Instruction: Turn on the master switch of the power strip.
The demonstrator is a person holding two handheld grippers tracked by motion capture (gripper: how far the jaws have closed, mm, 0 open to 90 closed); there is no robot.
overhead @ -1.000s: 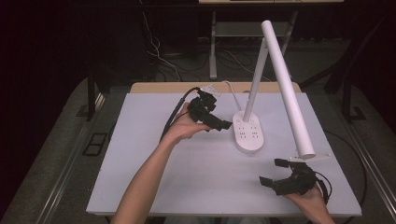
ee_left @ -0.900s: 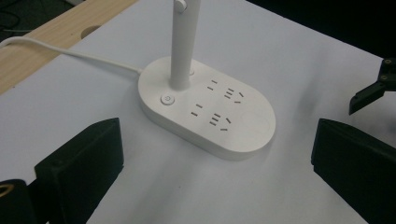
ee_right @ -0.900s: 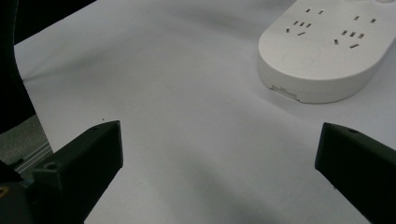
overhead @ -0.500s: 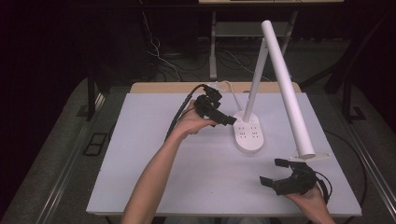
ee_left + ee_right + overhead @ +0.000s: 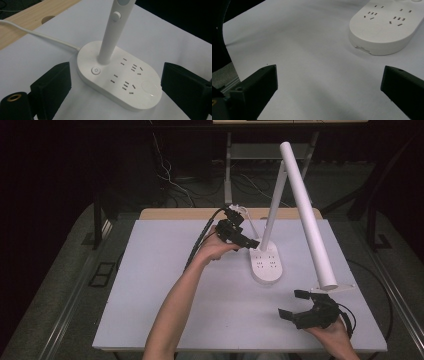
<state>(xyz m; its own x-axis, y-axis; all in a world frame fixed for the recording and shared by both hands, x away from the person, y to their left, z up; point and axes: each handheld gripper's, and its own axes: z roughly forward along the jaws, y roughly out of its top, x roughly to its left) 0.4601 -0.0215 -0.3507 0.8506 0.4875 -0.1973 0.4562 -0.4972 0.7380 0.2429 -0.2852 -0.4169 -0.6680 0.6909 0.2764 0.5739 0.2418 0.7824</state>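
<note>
Closing in from the high view: the left claw [image 5: 250, 241] has slid toward the far edge of the worktop [image 5: 150, 285], now at the lamp base [image 5: 266, 265], jaws spread. That reads as lining up on the base. Right claw [image 5: 300, 306] stays put near the worktop's near right corner, released, holding nothing.

Left gripper view: jaws wide either side of the base, power button [image 5: 96, 70] just ahead.

Right gripper view: jaws apart, base [image 5: 384, 30] well off.
</note>
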